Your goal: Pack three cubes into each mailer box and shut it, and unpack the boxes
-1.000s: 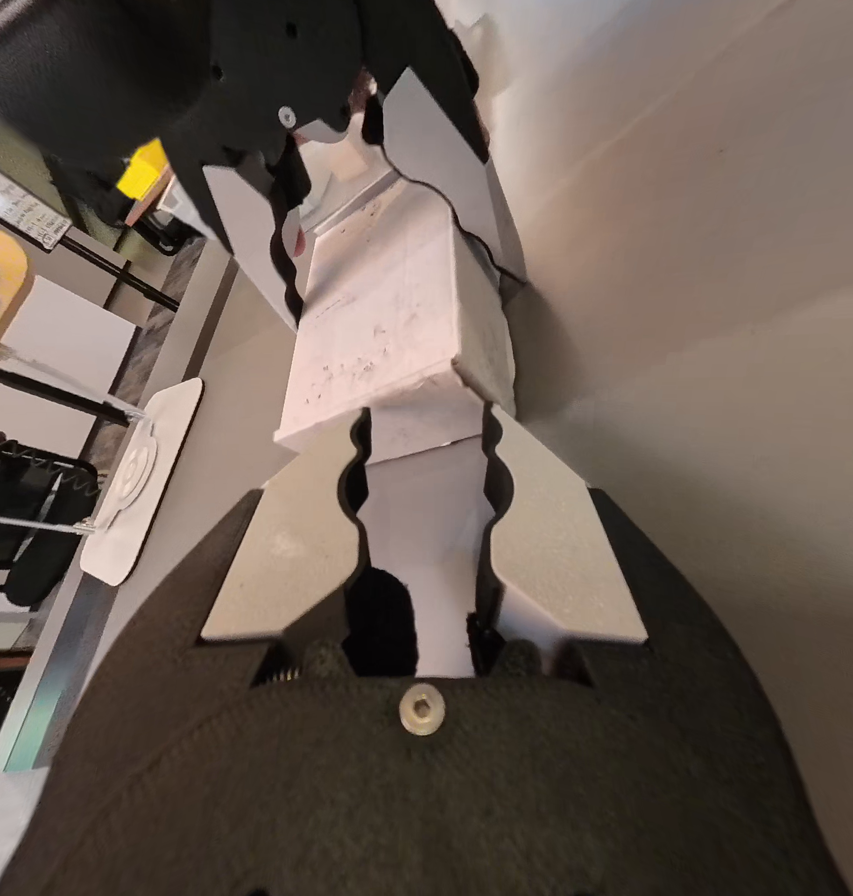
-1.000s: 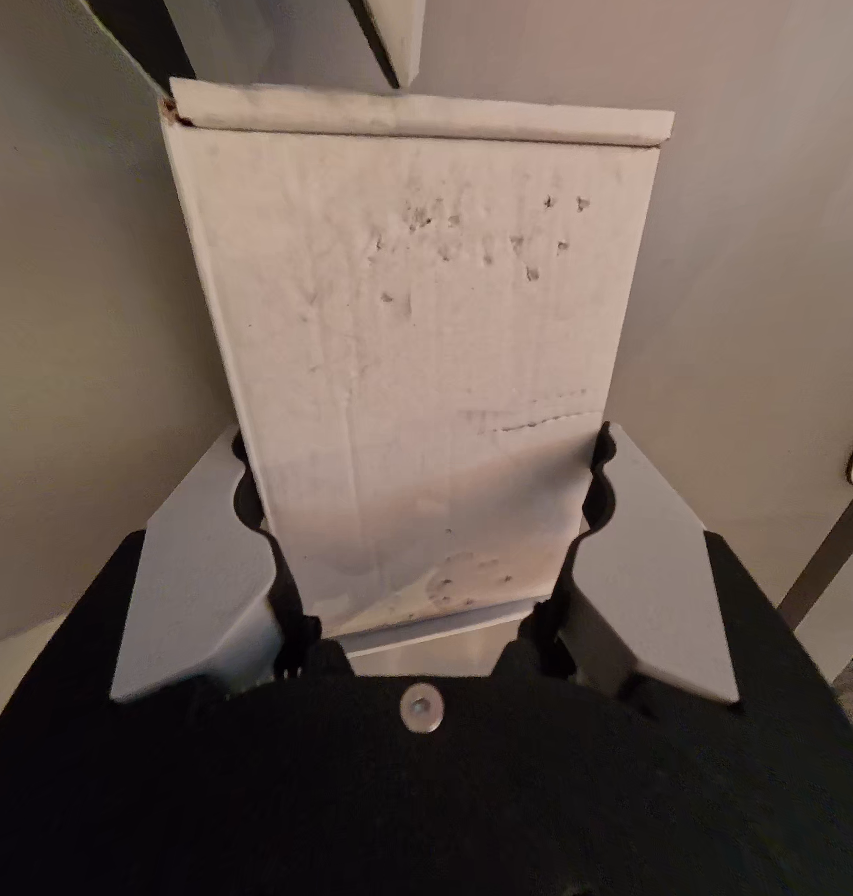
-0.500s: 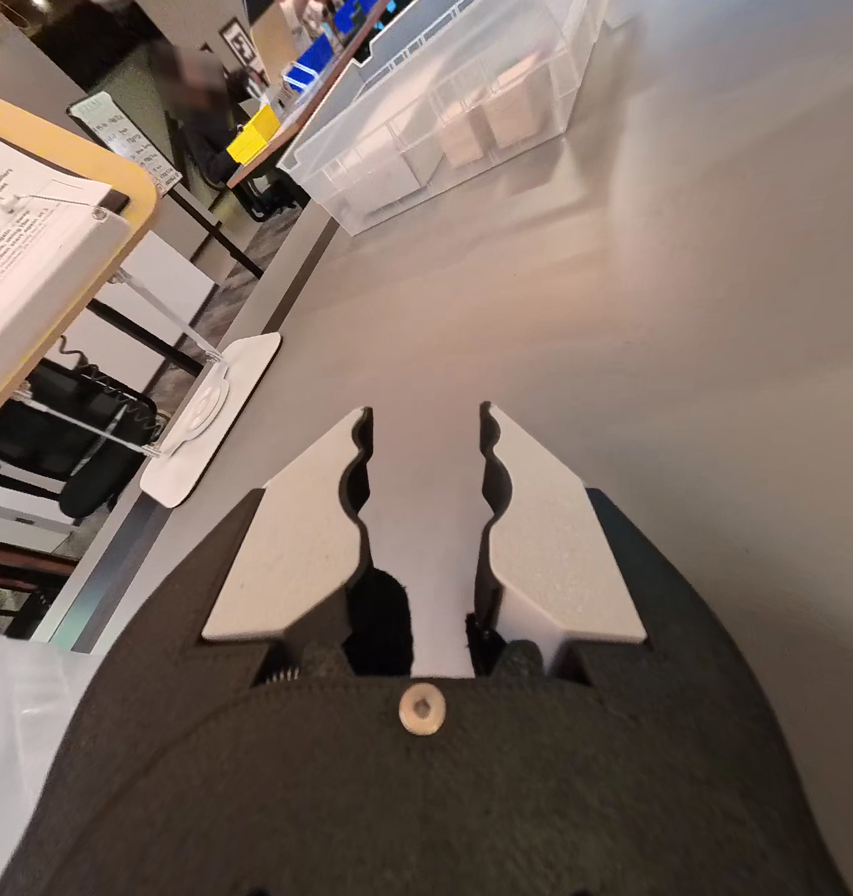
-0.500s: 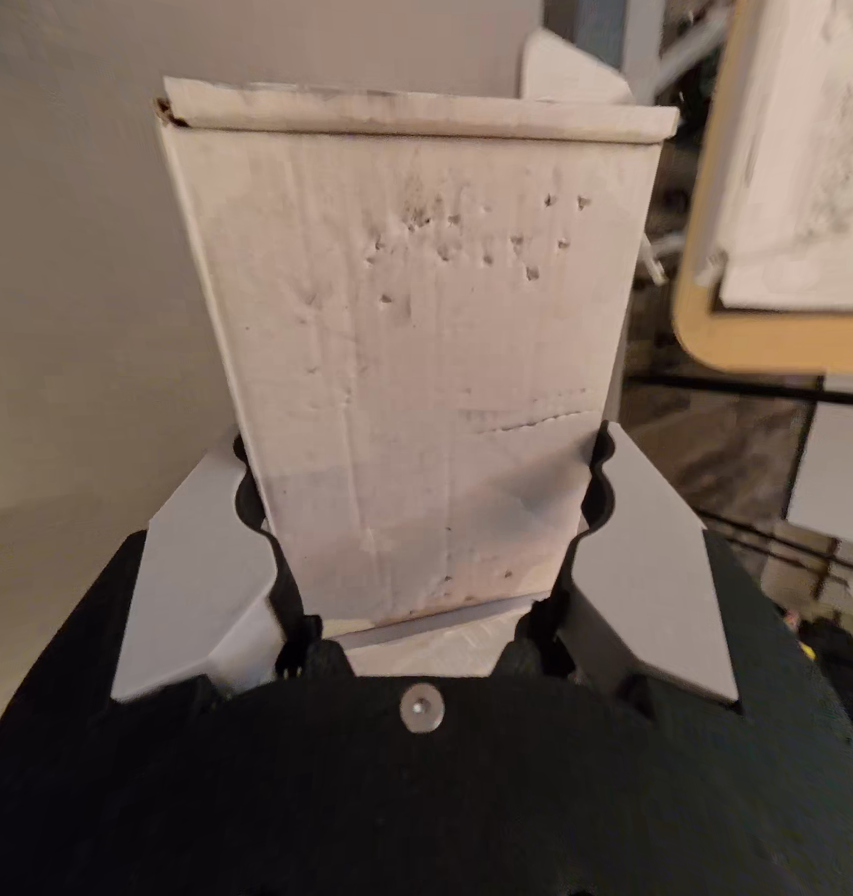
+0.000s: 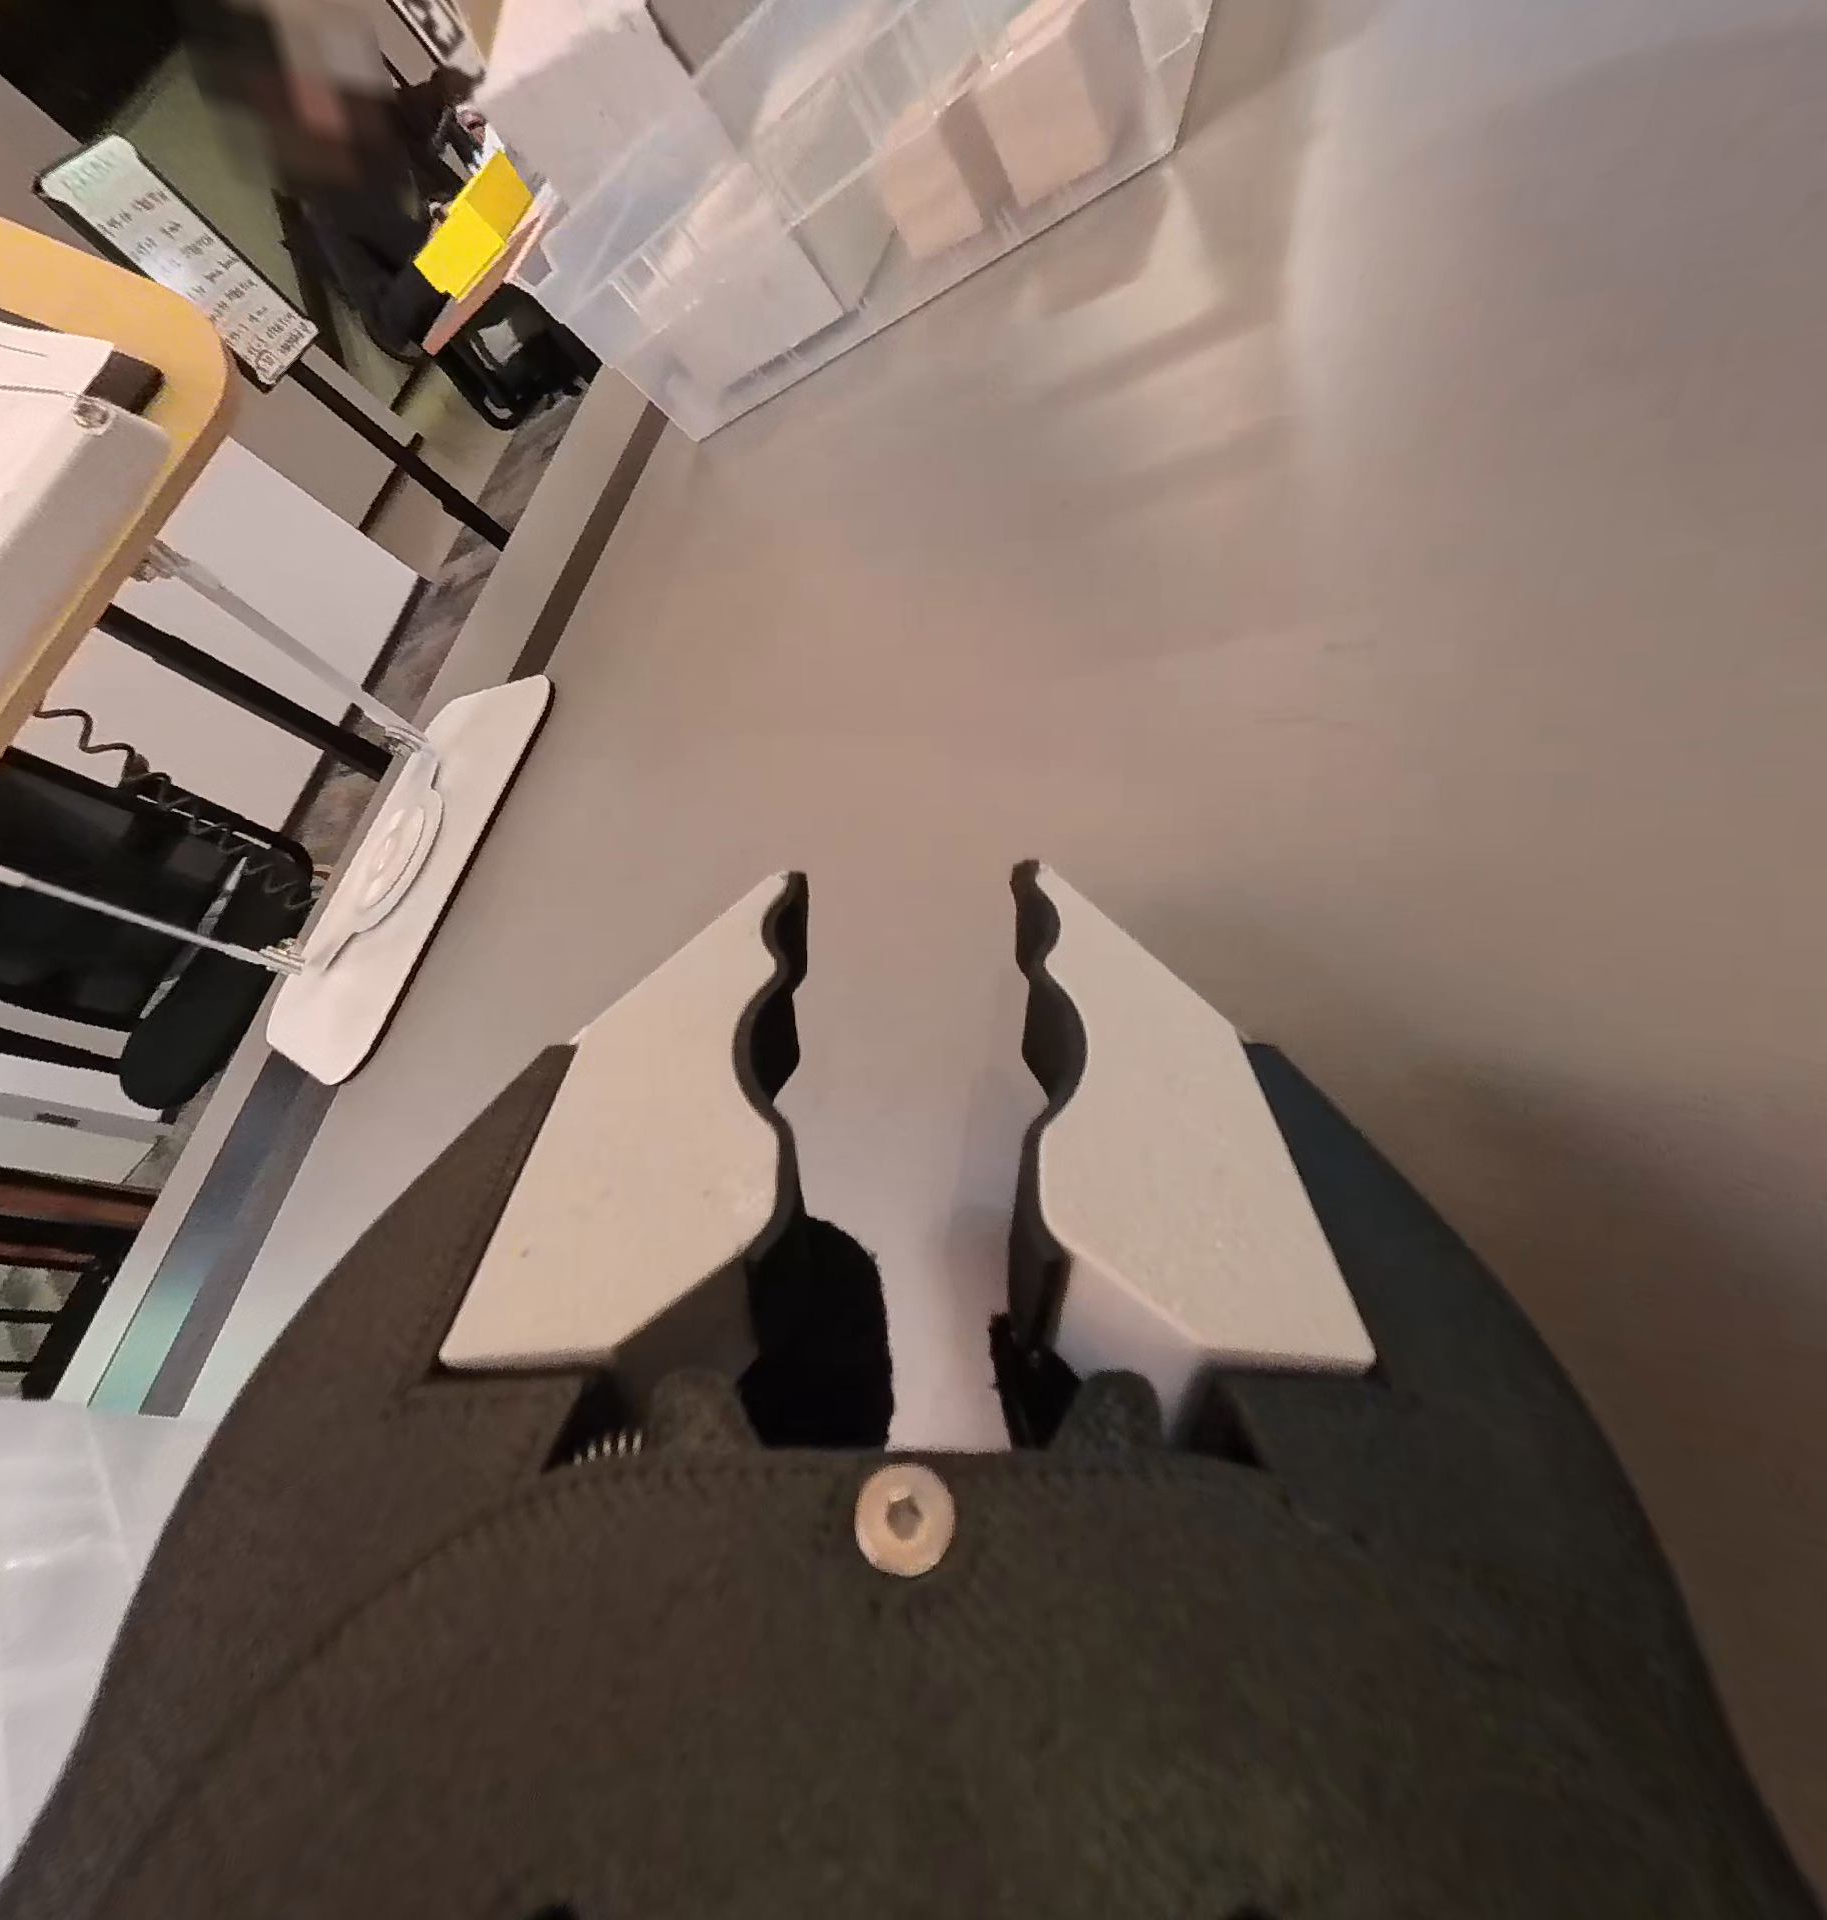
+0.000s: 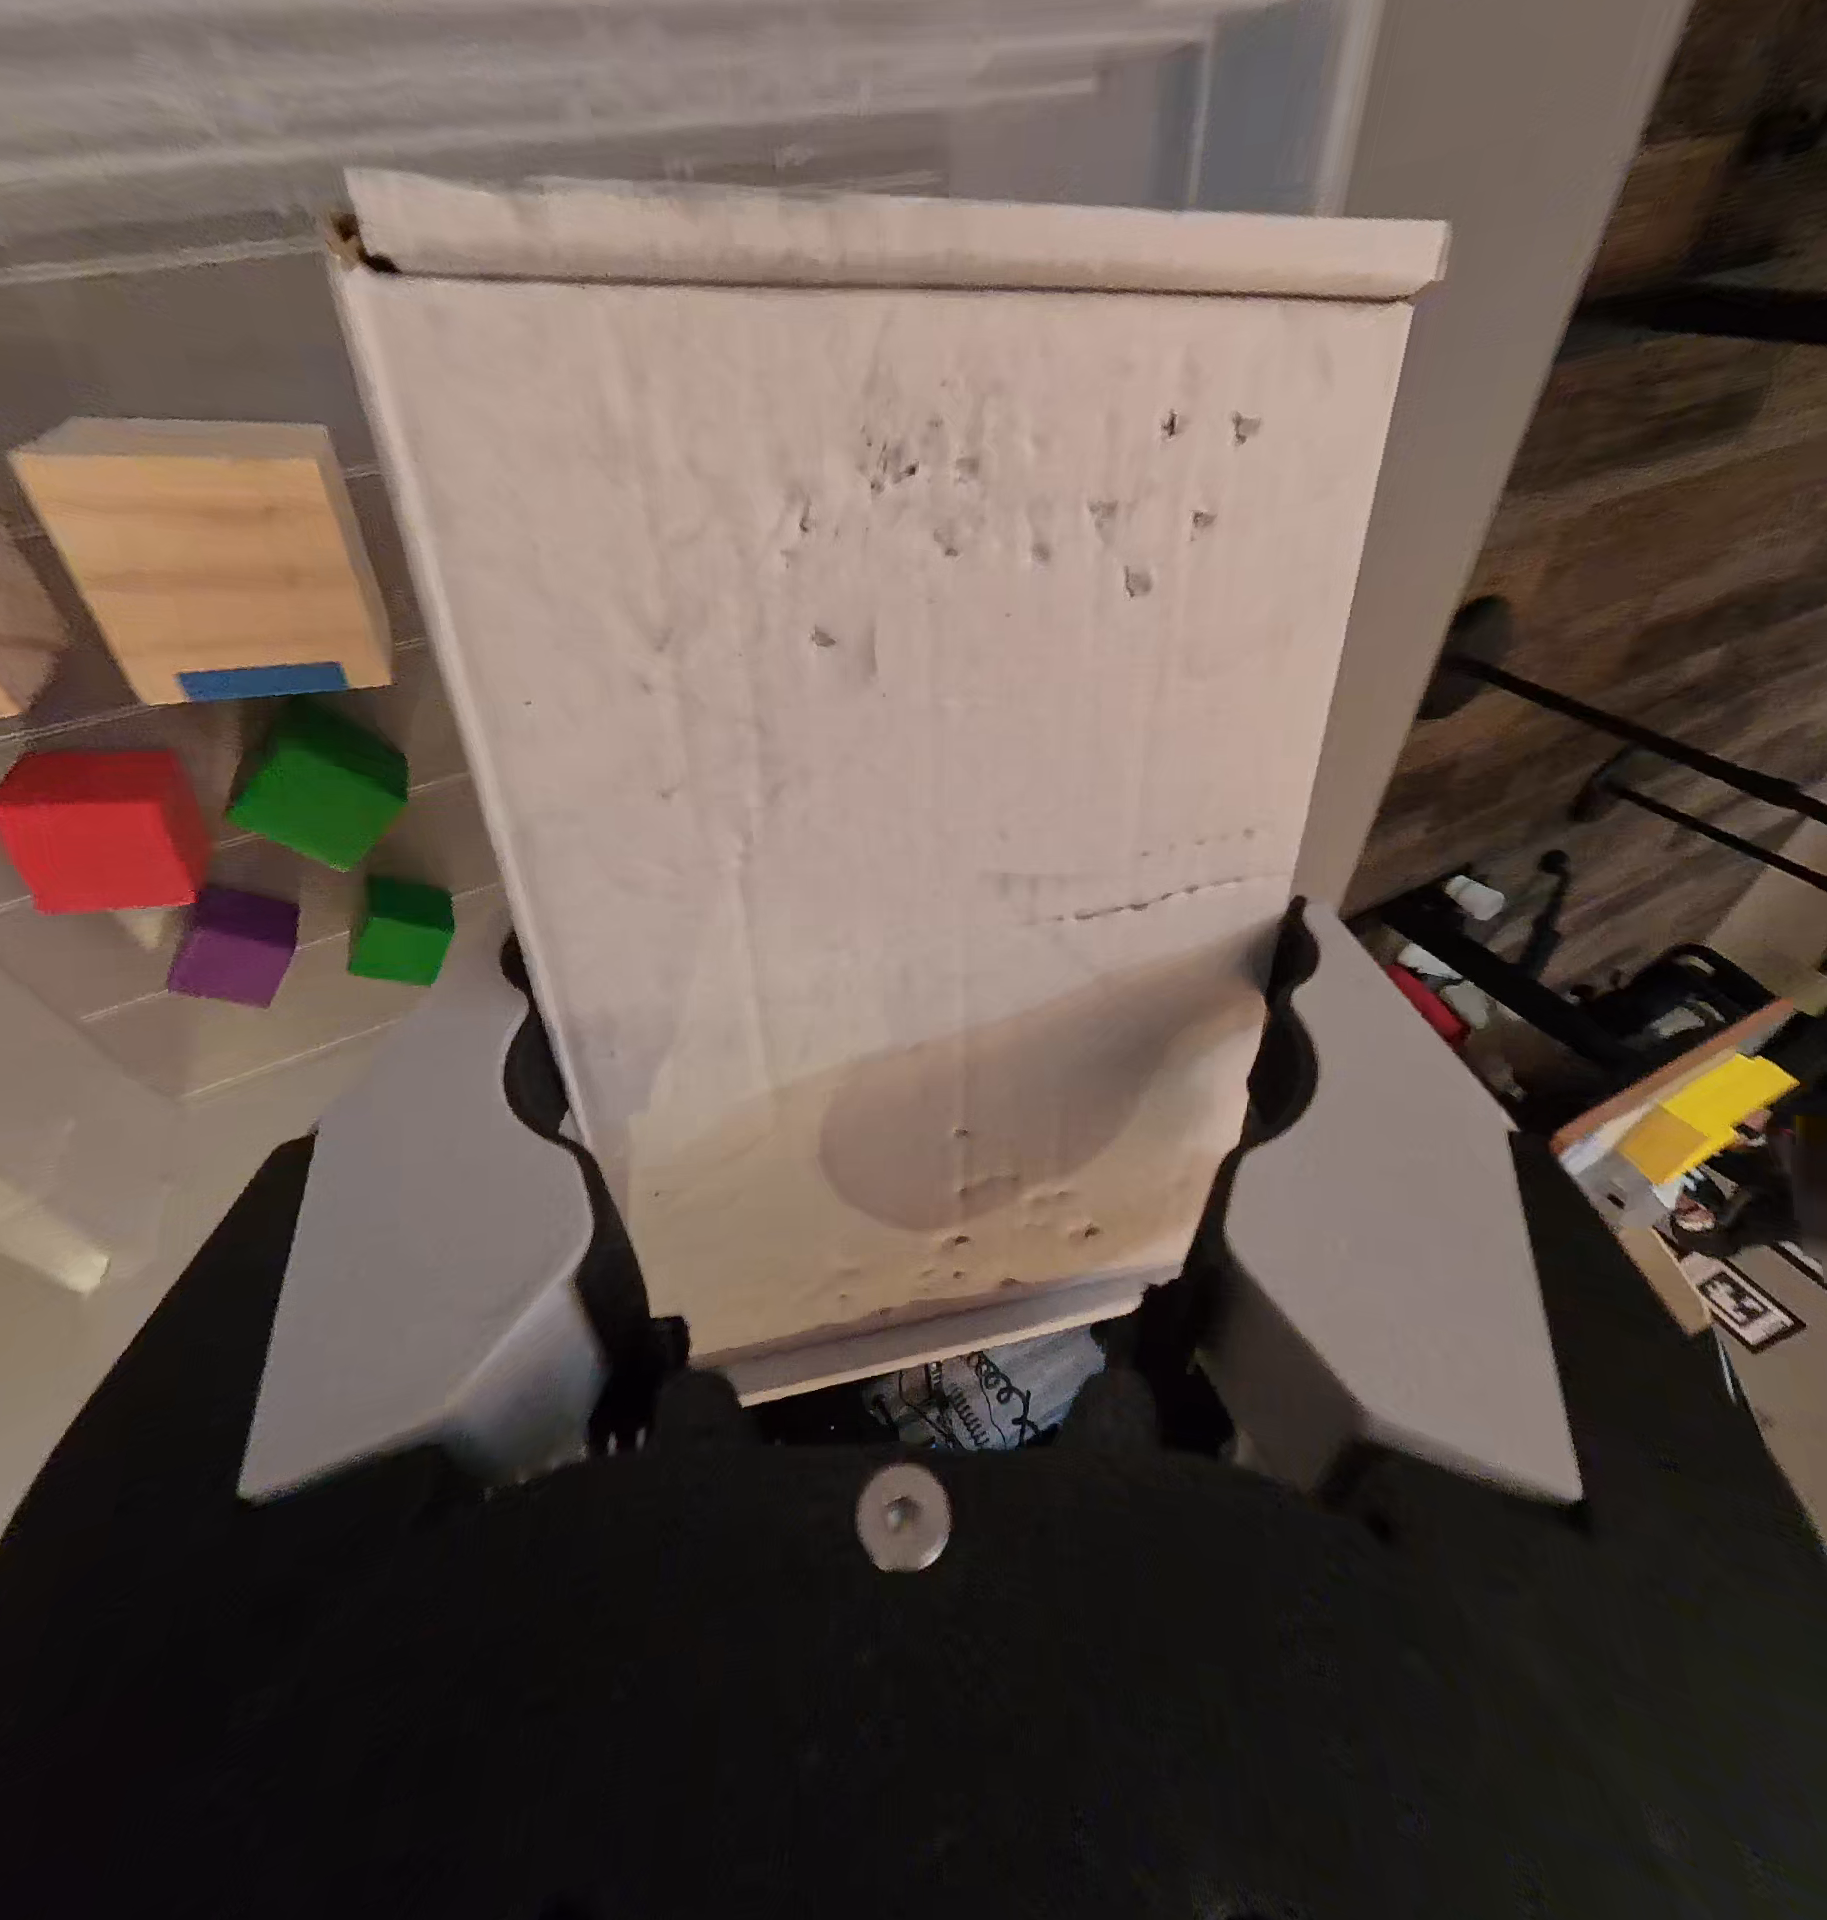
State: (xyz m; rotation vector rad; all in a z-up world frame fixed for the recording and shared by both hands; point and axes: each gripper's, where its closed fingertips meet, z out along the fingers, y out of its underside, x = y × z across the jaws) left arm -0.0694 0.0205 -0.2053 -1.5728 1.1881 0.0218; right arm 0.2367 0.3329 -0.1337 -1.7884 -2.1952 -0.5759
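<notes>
In the right wrist view my right gripper [image 6: 909, 925] is shut on a closed white mailer box [image 6: 888, 644], one finger on each long side. It holds the dented, scuffed box in the air. Left of and below the box lie loose cubes in a clear bin: a red cube [image 6: 98, 831], a green cube [image 6: 319, 781], a smaller green cube [image 6: 402, 930], a purple cube [image 6: 234, 945] and a wooden block [image 6: 202, 551] with a blue face. In the left wrist view my left gripper [image 5: 909, 883] is open and empty, low over the grey table [image 5: 1252, 675].
A clear plastic bin [image 5: 867, 197] holding pale wooden cubes [image 5: 1002, 156] stands ahead of the left gripper at the far end of the table. A white stand base [image 5: 410, 873] sits at the table's left edge. Beyond the table edge are chairs, floor and other desks.
The left gripper has let go of the box end and swung away toward the clear bin. The right gripper has carried the box from over the table to beside the coloured cubes.
</notes>
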